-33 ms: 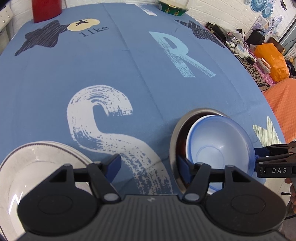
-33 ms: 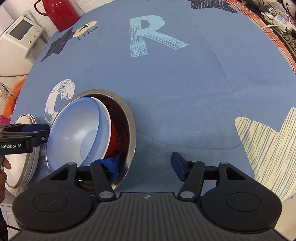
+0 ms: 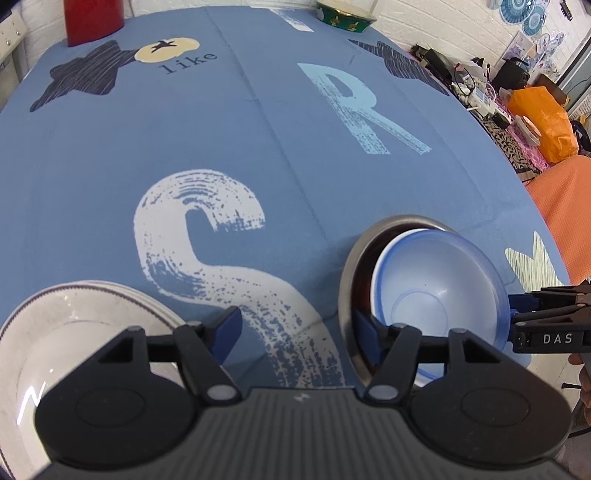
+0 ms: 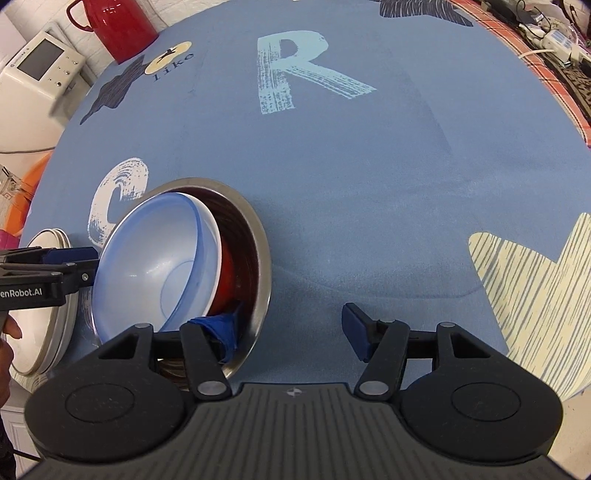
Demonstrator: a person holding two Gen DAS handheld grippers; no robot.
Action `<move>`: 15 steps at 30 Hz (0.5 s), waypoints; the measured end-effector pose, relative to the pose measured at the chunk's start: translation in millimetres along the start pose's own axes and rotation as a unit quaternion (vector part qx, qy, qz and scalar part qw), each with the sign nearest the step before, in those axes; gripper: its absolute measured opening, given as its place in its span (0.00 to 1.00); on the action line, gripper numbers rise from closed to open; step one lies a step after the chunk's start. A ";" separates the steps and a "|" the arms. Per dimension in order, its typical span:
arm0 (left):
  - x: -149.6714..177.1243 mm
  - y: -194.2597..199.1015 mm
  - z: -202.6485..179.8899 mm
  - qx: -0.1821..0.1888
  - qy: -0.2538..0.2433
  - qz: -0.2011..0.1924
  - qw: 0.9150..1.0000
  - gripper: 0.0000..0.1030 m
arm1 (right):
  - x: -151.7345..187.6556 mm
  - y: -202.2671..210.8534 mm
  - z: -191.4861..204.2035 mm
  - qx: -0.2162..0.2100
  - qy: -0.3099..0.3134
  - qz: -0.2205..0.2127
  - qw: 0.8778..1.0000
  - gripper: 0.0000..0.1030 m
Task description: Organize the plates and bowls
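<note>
Bowl stack: translucent pale blue plastic bowl [image 4: 155,266] sits tilted inside a white bowl with red outside [image 4: 221,273], both nested in a wide stainless steel bowl [image 4: 255,236], near-left on the blue printed tablecloth [image 4: 369,203].
Plates: stack of white plates with dark rim line [image 3: 77,325], just left of the steel bowl.
Left gripper [image 3: 295,332]: jaws spread wide, holding nothing; right finger at the steel bowl's near rim.
Right gripper [image 4: 291,330]: jaws wide, empty; left blue fingertip dips inside the steel bowl.
Risk: blue bowl leans, not seated; a nudge from either finger could slide it out or rock the nest.
Risk 2: closing on the thin steel rim could tip the whole stack.
Right view only: red layer, white appliance [image 4: 40,62].
Left view only: green patterned bowl [image 3: 345,16], far edge.
</note>
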State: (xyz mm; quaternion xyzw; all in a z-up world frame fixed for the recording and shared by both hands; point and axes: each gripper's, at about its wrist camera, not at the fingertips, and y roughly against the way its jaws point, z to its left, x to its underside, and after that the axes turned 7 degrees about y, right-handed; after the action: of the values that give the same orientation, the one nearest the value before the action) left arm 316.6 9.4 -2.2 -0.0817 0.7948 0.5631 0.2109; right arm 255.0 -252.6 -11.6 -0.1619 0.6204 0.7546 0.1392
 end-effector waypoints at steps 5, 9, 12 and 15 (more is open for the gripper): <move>0.5 0.4 -0.1 0.001 -0.003 -0.002 1.000 0.63 | 3.2 1.0 -0.7 0.003 -0.007 -0.010 1.000 0.44; -0.4 0.0 0.2 0.003 -0.004 0.000 1.000 0.63 | 2.5 1.3 -0.6 0.004 -0.009 -0.010 1.000 0.44; 0.8 0.2 0.0 0.003 -0.006 -0.004 1.000 0.63 | 2.0 1.6 -0.7 0.002 -0.013 -0.008 1.000 0.43; 1.5 2.0 1.0 0.010 -0.001 -0.002 1.000 0.59 | 5.5 1.9 3.5 -0.014 0.014 -0.022 1.000 0.29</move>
State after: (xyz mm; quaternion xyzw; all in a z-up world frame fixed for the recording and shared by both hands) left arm 314.8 11.2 -1.4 -0.0807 0.8002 0.5544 0.2143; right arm 248.9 -249.5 -11.6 -0.1884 0.6081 0.7575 0.1446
